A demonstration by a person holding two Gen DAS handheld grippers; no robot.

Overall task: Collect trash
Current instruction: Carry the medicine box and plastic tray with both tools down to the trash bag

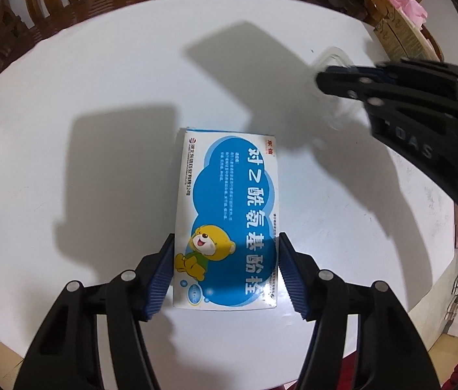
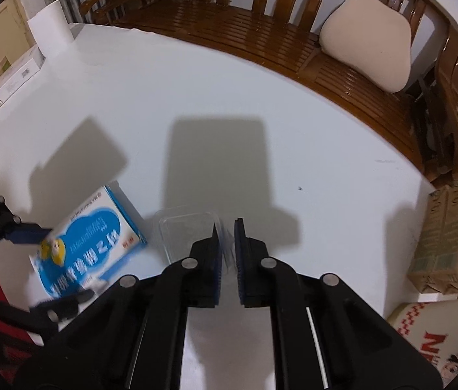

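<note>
two pieces of trash are in my grip, none yet binned; no bin is in view. my left gripper [image 1: 227, 273] pinches the near end of a flat, glossy cardboard medicine box [image 1: 229, 214], held over the smooth white table [image 1: 98, 81]. my right gripper [image 2: 226, 253], nearly pressed together, clamps the thin wall of a clear, rounded plastic tray [image 2: 185, 227].

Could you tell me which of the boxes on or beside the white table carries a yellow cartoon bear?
The blue-and-white medicine box, lying flat between the fingers of the left gripper. The white box at the table's far corner and the brown cartons show no bear.
</note>
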